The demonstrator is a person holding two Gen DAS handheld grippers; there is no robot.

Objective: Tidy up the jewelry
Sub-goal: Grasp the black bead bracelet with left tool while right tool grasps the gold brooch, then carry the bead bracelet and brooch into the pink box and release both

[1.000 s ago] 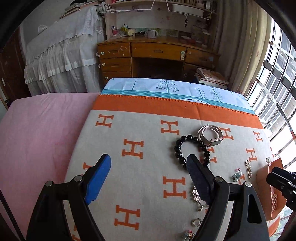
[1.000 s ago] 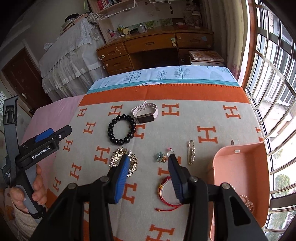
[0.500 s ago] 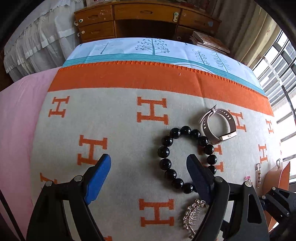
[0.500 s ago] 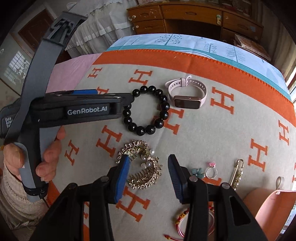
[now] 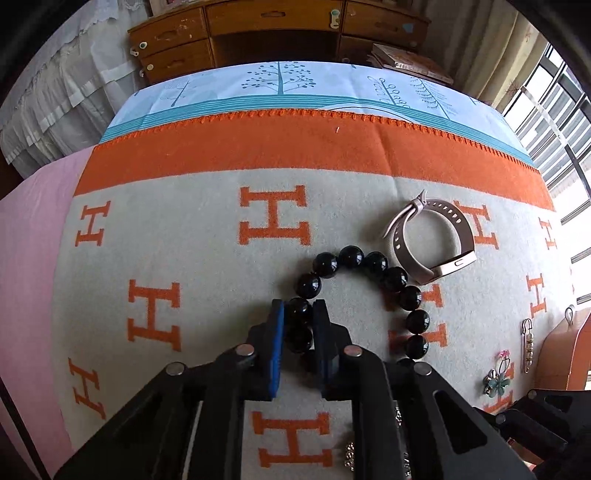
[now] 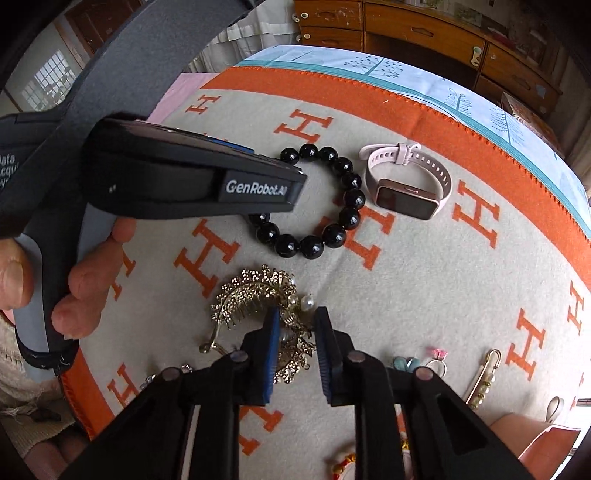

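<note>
A black bead bracelet lies on the orange-and-grey H-pattern blanket. My left gripper is shut on the bracelet's left side, its blue pads pressing the beads. The bracelet also shows in the right wrist view, partly behind the left gripper's body. My right gripper has its jaws closed around a gold hair comb lying on the blanket. A pink smartwatch lies just right of the bracelet.
A flower brooch, a ring and a gold safety pin lie to the right, by a peach jewelry box. A red cord bracelet lies near the front. A wooden desk stands beyond the bed.
Both grippers have moved forward and down to the blanket. My left gripper closed on the bead bracelet. My right gripper narrowed around the gold hair comb.
</note>
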